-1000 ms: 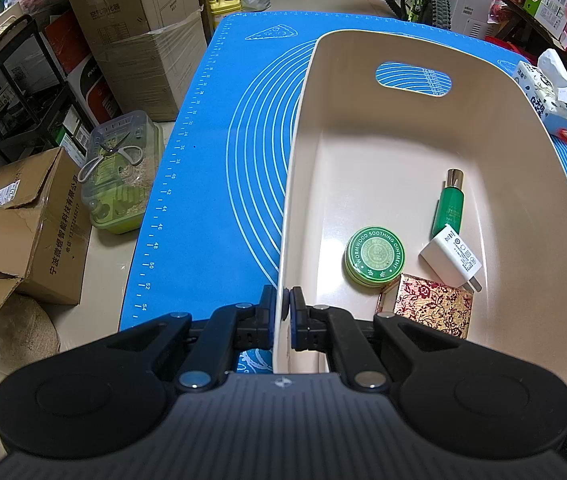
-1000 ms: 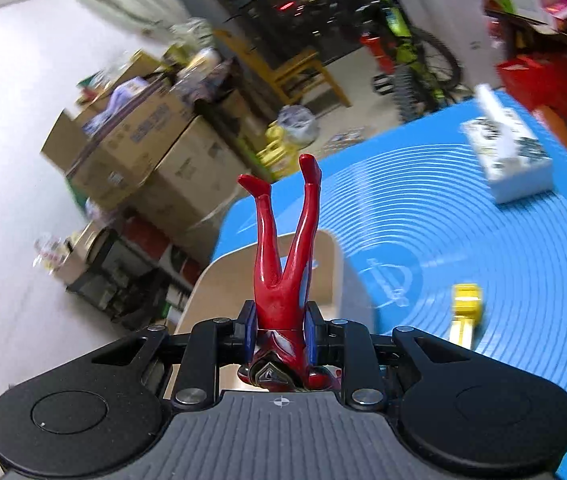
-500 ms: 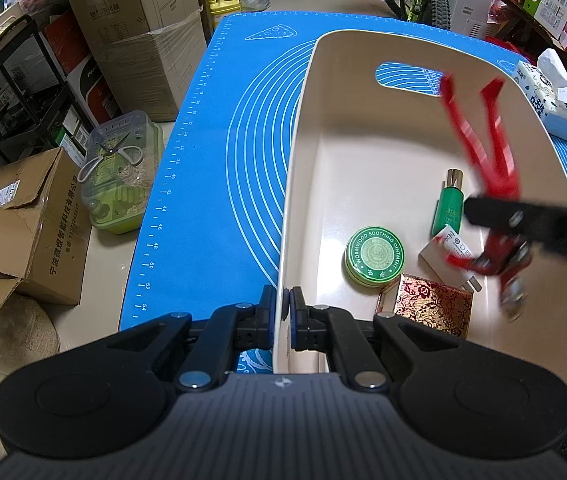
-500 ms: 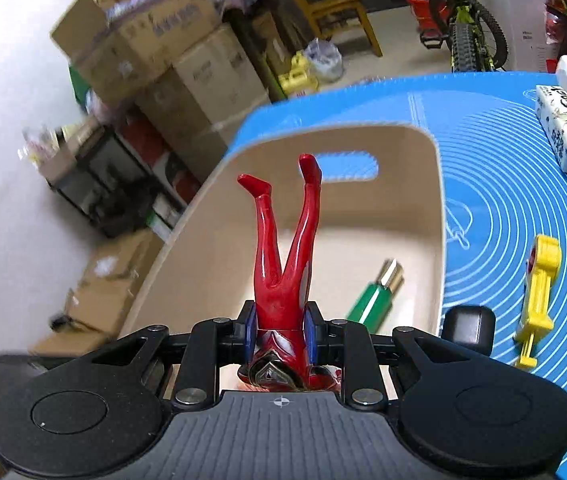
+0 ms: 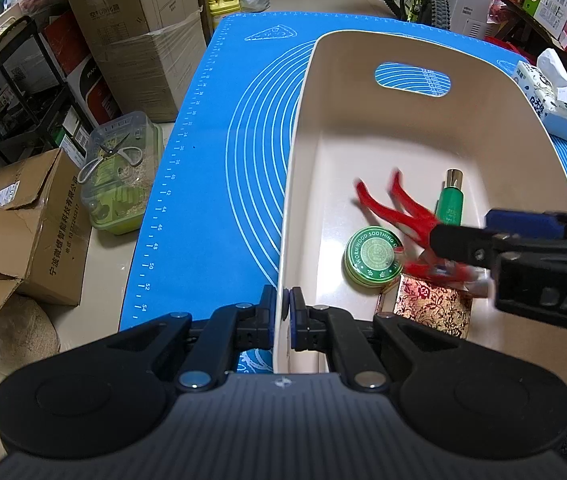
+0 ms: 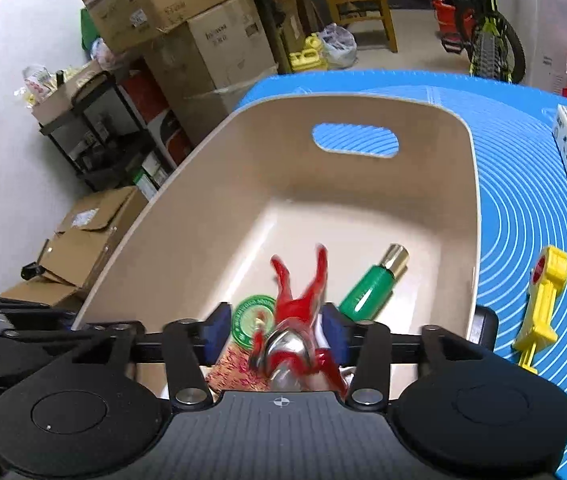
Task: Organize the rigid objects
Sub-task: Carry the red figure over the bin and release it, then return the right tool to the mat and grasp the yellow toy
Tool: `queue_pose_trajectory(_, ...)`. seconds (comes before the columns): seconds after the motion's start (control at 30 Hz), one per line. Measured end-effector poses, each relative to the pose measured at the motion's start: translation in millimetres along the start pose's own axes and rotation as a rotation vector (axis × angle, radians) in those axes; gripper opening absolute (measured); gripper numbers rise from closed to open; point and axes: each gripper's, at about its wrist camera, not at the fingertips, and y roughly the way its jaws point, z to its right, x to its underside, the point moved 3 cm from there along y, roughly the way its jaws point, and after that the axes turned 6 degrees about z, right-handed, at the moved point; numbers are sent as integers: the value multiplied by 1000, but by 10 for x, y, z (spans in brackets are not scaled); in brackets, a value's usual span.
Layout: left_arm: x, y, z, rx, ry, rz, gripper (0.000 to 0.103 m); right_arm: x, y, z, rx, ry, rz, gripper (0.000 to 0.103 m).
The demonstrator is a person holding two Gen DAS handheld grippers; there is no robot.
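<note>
A beige bin (image 5: 363, 92) stands on the blue mat (image 5: 219, 184). My left gripper (image 5: 286, 316) is shut on the bin's near-left wall. My right gripper (image 6: 277, 330) is open above the bin, and a red and silver figure (image 6: 299, 316) lies blurred between its spread fingers, feet pointing away; it also shows in the left wrist view (image 5: 399, 212). In the bin lie a green round tin (image 5: 371, 256), a green bottle (image 5: 449, 200) and a red-gold patterned box (image 5: 431, 308). A yellow toy (image 6: 541, 304) lies on the mat right of the bin.
A tissue pack (image 5: 547, 100) sits at the mat's far right. Cardboard boxes (image 5: 139, 28), a black rack (image 5: 23, 92) and a clear container with scissors (image 5: 119, 172) stand on the floor to the left. A bicycle (image 6: 483, 24) and chair (image 6: 355, 4) stand beyond the table.
My right gripper has lowered into the bin and opened, letting the red figure go. The left gripper has not moved.
</note>
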Motion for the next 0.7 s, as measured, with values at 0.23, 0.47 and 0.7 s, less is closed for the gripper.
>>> queue_pose_trajectory(0.23,2,5,2,-1,1,0,8,-205,-349,100,6,45,107,81)
queue_pose_trajectory(0.47,1,3,6,-1,1,0,8,-285,-726,591,93,111,204,84)
queue_pose_trajectory(0.7,4,-10,12,-3,2,0,9,-221,-823,1174,232,130,229,90)
